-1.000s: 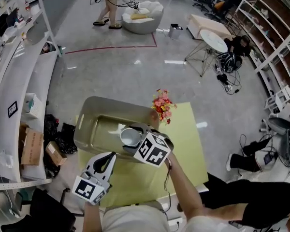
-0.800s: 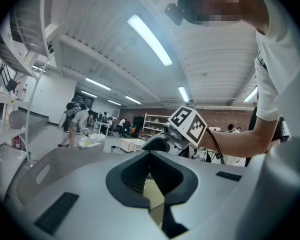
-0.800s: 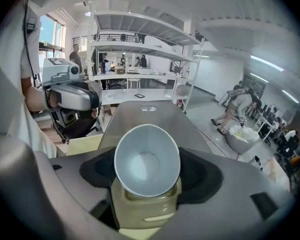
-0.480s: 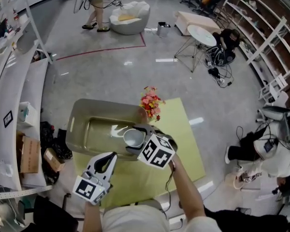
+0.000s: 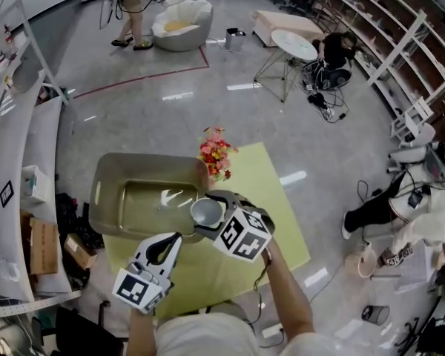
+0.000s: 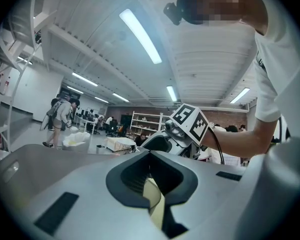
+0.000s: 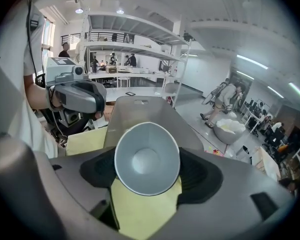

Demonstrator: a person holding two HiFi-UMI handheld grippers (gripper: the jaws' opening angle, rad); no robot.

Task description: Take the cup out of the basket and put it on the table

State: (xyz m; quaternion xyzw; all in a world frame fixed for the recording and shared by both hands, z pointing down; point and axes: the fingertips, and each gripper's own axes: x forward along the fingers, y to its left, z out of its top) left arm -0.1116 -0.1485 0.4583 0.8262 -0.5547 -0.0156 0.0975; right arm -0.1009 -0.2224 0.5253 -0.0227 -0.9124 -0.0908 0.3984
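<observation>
Holding cup [image 7: 147,158] pinched in right gripper [image 5: 209,215] jaws, just past rim of basket [image 5: 98,199], over worktop [image 5: 271,199] middle, apparently for set-down; left gripper [image 5: 169,239] jaws pressed together, idle.

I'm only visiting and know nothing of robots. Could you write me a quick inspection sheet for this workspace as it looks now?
Surface: yellow-green square table, bare where it shows.
Job's things: pale grey round cup, held at the near right corner of the olive-grey rectangular basket; nothing else seen in the basket.
Clutter: bunch of pink and red flowers at the table's far edge.
Grippers: right gripper shut on the cup; left gripper shut, holding nothing.
Cables: thin black cable beside the right forearm; tangled floor cables.
Surroundings: white beanbag, cardboard boxes, shelving, people far off.
</observation>
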